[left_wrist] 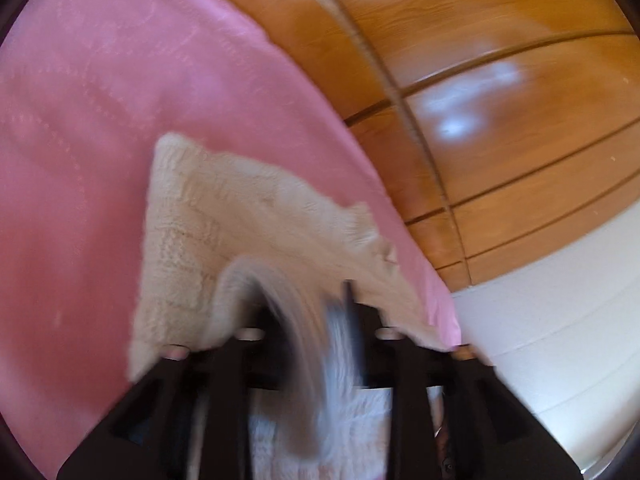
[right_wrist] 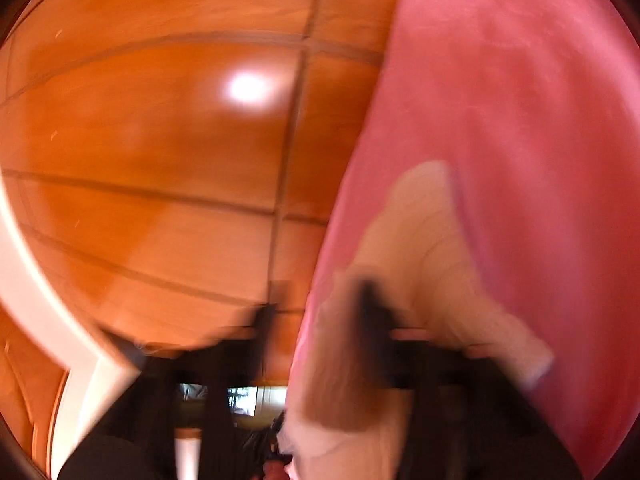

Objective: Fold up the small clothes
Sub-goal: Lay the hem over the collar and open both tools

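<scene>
In the left wrist view, a pink cloth (left_wrist: 120,128) fills the frame from 7 to 12 o'clock, its edge running diagonally from 12 down to 4. On it lies a cream garment (left_wrist: 208,216) of knobbly knit, spread from the centre toward 5 o'clock. A fold of the garment rises blurred at 6 o'clock, between the black fingers (left_wrist: 352,320) of the left gripper (left_wrist: 304,312). The gripper points forward and tilts down at the cloth. Its jaws stand partly apart with fabric between them; the blur hides whether the pads press on it. Beyond the pink edge, from 12 to 3 o'clock, is a wood floor (left_wrist: 500,140) with glare patches, and at 4 o'clock a white surface (left_wrist: 560,340).

In the right wrist view, the floor (right_wrist: 160,160) takes the frame from 8 to 12 o'clock, a white strip (right_wrist: 36,288) curving at 8. The right gripper (right_wrist: 316,320) sits at 6 o'clock, pointing nearly level and rolled, heavily smeared. Its jaws stand apart; one finger (right_wrist: 370,312) lies against a blurred fold of the garment (right_wrist: 432,264), which lies on the cloth (right_wrist: 520,120) between 4 and 6 o'clock. Whether the fold is gripped I cannot tell. The cloth fills 12 to 5 o'clock.
</scene>
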### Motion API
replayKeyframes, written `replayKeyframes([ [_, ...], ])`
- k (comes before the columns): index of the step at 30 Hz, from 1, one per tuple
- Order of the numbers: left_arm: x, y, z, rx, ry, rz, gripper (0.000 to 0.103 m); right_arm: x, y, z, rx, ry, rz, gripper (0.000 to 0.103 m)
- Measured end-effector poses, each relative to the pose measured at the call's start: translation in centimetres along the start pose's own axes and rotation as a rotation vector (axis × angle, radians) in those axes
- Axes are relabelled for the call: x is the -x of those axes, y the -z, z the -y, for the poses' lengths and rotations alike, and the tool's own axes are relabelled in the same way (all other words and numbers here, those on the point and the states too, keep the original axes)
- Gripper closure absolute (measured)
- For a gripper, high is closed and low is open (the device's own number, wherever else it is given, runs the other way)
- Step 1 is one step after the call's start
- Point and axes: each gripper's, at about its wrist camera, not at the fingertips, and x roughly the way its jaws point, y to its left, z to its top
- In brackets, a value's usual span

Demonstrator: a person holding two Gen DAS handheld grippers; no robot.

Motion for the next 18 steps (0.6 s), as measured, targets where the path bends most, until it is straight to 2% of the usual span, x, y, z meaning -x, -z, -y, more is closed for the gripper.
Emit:
replayKeyframes([
  [2,0.4,0.3,-0.6,0.006,0.035,0.041,0.049,0.2,-0.3,0.9,0.019,-0.043,0.085,0.042],
  [4,0.6,0.7,0.2,-0.044,0.037,0.082,0.036,0.5,-0.3,1.5,0.056,-0.081,0.132,0.041],
  [6,1.5,1.3,1.0,-0.095,0.008,0.125,0.023,0.9,0.2,1.5,0.126,-0.087,0.156,0.042],
  [7,2.1,1.6,1.4,-0.119,-0.027,0.167,0.02,0.9,0.6,1.1,0.192,-0.058,0.158,0.042],
  [8,2.4,1.8,1.6,-0.132,-0.051,0.2,0.015,0.6,1.0,0.3,0.24,-0.002,0.154,0.04],
  [9,2.9,2.0,1.7,-0.141,-0.064,0.219,0.015,0.5,1.5,-0.5,0.271,0.052,0.147,0.033],
  [10,3.2,2.2,1.7,-0.143,-0.081,0.23,0.015,0.2,2.2,-1.8,0.329,0.142,0.129,0.016],
  [11,3.6,2.4,1.6,-0.141,-0.089,0.232,0.015,0.1,2.9,-3.0,0.389,0.228,0.114,0.002],
  [13,5.0,3.3,1.4,-0.143,-0.117,0.244,0.015,-0.2,4.8,-5.6,0.545,0.417,0.103,0.002],
  [16,7.2,4.6,0.9,-0.182,-0.179,0.29,0.015,-0.8,7.6,-8.1,0.748,0.588,0.064,0.002],
  [18,7.6,5.5,1.1,-0.215,-0.203,0.285,0.015,-1.2,9.4,-8.9,0.871,0.643,0.005,0.002],
])
